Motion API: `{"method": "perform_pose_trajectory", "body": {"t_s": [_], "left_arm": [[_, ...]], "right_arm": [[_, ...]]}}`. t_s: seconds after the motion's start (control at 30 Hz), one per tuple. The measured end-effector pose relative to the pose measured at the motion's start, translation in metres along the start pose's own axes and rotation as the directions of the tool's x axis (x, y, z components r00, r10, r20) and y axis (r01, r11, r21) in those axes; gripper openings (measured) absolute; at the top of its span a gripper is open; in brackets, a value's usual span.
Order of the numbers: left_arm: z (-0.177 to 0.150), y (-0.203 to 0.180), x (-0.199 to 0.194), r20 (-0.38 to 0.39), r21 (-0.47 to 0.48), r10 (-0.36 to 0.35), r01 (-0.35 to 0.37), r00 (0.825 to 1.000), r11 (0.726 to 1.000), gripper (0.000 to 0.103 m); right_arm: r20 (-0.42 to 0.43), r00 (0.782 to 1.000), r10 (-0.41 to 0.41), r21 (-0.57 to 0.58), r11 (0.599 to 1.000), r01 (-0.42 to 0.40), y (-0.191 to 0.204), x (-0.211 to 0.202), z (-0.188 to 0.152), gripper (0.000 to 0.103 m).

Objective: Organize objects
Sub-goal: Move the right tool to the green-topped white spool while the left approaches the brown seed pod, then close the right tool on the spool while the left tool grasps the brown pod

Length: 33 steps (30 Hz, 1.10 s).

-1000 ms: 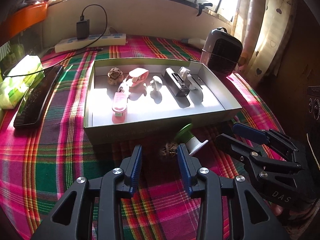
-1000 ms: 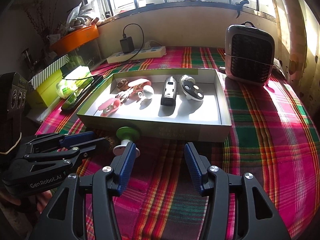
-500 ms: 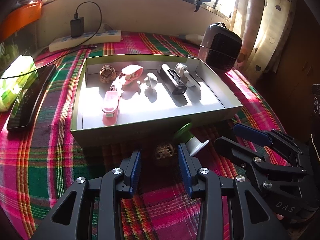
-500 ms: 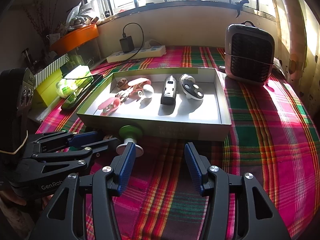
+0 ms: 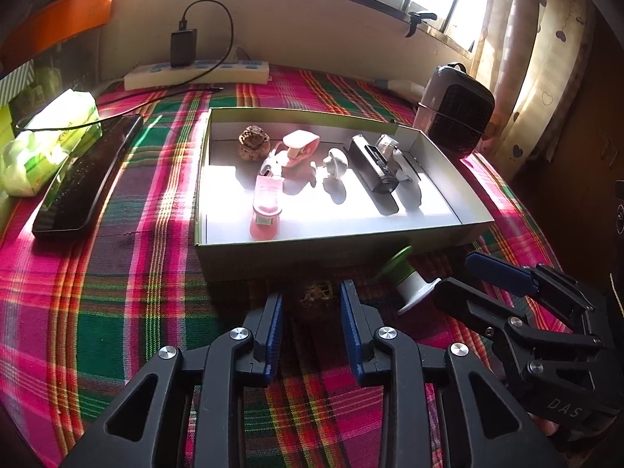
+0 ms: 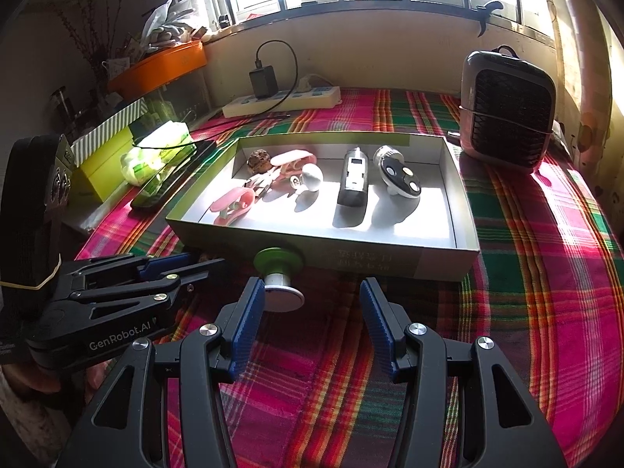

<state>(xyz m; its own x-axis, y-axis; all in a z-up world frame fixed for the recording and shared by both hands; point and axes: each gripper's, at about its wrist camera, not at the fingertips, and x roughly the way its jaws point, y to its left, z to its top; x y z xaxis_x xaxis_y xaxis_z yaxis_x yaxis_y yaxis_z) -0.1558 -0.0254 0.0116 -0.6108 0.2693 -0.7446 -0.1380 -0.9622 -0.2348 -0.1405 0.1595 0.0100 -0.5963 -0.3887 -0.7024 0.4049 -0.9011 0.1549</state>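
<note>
since the earlier frame the left gripper (image 5: 310,304) has narrowed its jaws around the small brown, rough-textured walnut-like lump (image 5: 318,294) lying on the plaid cloth just in front of the box, and the jaws have just been closing. the lump sits between the blue pads, but whether the pads already press on it i cannot tell; a sliver of shadow hides both sides. the right gripper (image 6: 308,304) hangs with its jaws apart and nothing between them, the green-capped white spool-shaped piece (image 6: 277,273) just ahead of its left pad.

likely trouble: the lump looks round and knobbly, so a squeeze off its middle could squirt it out toward the box wall or under it. the two grippers stand close together, and the spool lies tilted between them, so a lift or swing by the left one could knock the spool rolling across the bench.

the shallow grey cardboard box (image 5: 335,251) already holds a second brown lump (image 5: 254,141), pink clips, a small white knob, a black rectangular device and a white round gadget, so free floor remains mostly at the near edge.

hard to read: the lump is in deep shadow, sun glare washes out the box floor, and the person's hands are nearly out of sight.
</note>
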Motion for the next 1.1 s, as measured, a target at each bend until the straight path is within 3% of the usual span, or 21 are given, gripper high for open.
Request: {"method": "perform_pose_trajectory", "body": {"t_s": [0.57, 1.03, 1.1], "left_arm": [[-0.006, 0.018, -0.006, 0.002, -0.048, 0.007, -0.007, 1.0, 0.999, 0.026], [-0.005, 0.018, -0.006, 0.003, -0.048, 0.007, -0.007, 1.0, 0.999, 0.026], [-0.005, 0.017, -0.006, 0.002, -0.045, 0.012, -0.012, 1.0, 0.999, 0.026]], "right_arm": [[-0.083, 0.996, -0.021, -0.068, 0.998, 0.015, 0.016, 0.034, 0.006, 0.052], [-0.094, 0.994, -0.059, -0.086, 0.995, 0.051, 0.018, 0.039, 0.008, 0.052], [-0.09, 0.994, -0.06, -0.082, 0.995, 0.053, 0.017, 0.038, 0.007, 0.047]]}}
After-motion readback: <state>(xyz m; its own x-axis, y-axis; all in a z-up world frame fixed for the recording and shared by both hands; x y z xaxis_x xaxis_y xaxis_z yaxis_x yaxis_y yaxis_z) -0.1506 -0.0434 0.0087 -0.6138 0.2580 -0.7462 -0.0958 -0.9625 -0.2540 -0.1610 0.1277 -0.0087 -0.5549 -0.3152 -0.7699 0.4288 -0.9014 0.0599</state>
